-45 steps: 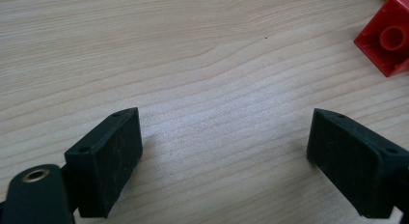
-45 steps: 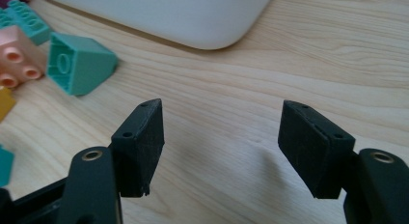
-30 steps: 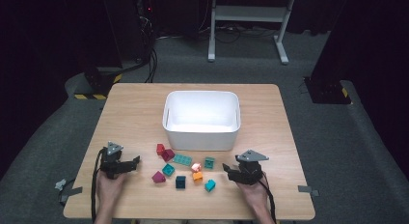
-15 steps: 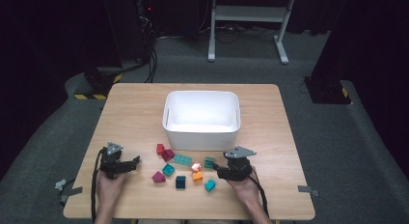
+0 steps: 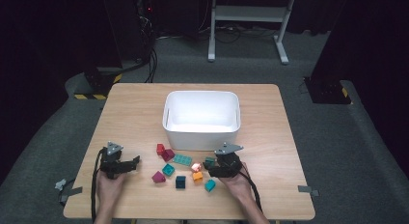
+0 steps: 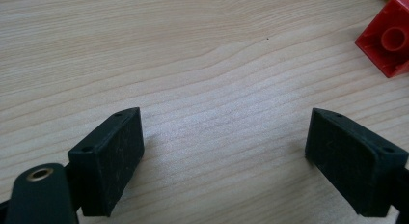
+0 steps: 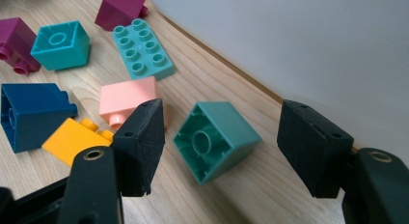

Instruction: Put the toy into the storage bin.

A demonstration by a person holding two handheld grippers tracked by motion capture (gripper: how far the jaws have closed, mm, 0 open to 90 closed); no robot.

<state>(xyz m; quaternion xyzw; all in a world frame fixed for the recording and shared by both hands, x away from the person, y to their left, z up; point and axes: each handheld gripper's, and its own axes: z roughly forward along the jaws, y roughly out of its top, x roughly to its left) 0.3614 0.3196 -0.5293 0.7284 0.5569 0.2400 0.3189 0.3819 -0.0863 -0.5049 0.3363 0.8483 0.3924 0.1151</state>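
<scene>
Nearest the person, the left gripper [image 5: 126, 165] rests on the light wooden table [image 5: 135, 113] at the near left, its jaws spread wide over bare wood; a red plastic brick [image 6: 388, 40], cut off at the frame edge, lies beyond them in the left gripper view. The right gripper [image 5: 212, 169] sits at the near right with its jaws released, straddling a green square plastic brick [image 7: 214, 139] without touching it. That brick lies tipped on its side, its hollow underside facing the camera. Beside it lie a pink brick [image 7: 128, 101], partly hidden behind the jaw, an orange brick [image 7: 74, 139] and a dark blue brick [image 7: 31, 113]. Farther off, a flat teal eight-stud plate [image 7: 142, 48] lies with its long axis running away toward the tub, near a turquoise brick [image 7: 60, 43] and two magenta bricks [image 7: 17, 43]. Beyond stands the white rectangular plastic tub [image 5: 201, 135], long axis left to right; its visible interior looks empty, though the near wall hides part of the floor.
</scene>
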